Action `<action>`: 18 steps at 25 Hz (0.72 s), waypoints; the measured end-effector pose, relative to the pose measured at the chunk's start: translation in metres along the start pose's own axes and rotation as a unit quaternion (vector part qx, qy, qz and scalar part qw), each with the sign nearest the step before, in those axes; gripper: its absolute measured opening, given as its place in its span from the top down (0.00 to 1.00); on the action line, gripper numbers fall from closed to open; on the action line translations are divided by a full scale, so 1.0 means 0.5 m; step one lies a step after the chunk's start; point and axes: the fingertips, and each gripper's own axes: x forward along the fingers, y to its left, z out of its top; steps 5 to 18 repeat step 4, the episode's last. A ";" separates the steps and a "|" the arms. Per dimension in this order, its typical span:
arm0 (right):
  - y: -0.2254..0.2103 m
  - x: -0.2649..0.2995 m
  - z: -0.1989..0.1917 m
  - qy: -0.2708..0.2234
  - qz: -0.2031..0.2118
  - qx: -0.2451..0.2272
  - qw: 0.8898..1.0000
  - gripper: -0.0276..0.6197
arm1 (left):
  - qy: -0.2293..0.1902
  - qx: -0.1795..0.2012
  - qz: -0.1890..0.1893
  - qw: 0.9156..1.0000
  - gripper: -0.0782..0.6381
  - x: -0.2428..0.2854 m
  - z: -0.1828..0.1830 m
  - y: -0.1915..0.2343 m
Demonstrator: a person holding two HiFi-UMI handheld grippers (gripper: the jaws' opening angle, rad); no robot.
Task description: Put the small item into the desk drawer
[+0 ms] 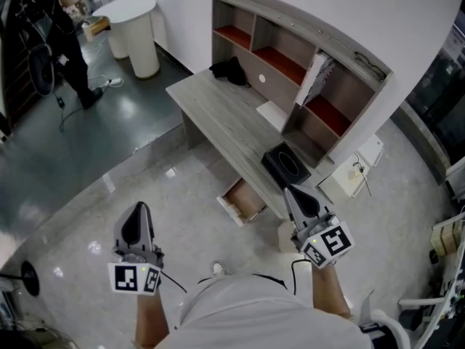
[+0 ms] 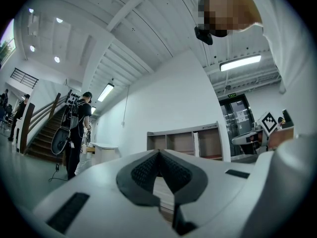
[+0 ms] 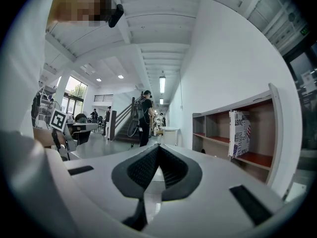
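The drawer (image 1: 243, 201) is seen pulled open under the front edge of the desk (image 1: 218, 104), near the centre of the head view. A black box (image 1: 285, 164) is set on the desktop just above it, right of centre. The right gripper (image 1: 292, 193) is held just below the box, beside the drawer, jaws clenched on nothing. The left gripper (image 1: 136, 213), likewise closed and empty, is held well apart at lower left.
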 end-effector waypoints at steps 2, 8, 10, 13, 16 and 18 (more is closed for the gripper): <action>0.003 0.004 0.001 -0.001 0.001 0.000 1.000 0.92 | 0.001 -0.001 0.001 1.000 0.87 -0.002 -0.002 0.005; 0.007 0.008 0.002 -0.002 0.001 -0.001 1.000 0.92 | 0.002 -0.002 0.003 1.000 0.87 -0.004 -0.004 0.010; 0.007 0.008 0.002 -0.002 0.001 -0.001 1.000 0.92 | 0.002 -0.002 0.003 1.000 0.87 -0.004 -0.004 0.010; 0.007 0.008 0.002 -0.002 0.001 -0.001 1.000 0.92 | 0.002 -0.002 0.003 1.000 0.87 -0.004 -0.004 0.010; 0.007 0.008 0.002 -0.002 0.001 -0.001 1.000 0.92 | 0.002 -0.002 0.003 1.000 0.87 -0.004 -0.004 0.010; 0.007 0.008 0.002 -0.002 0.001 -0.001 1.000 0.92 | 0.002 -0.002 0.003 1.000 0.87 -0.004 -0.004 0.010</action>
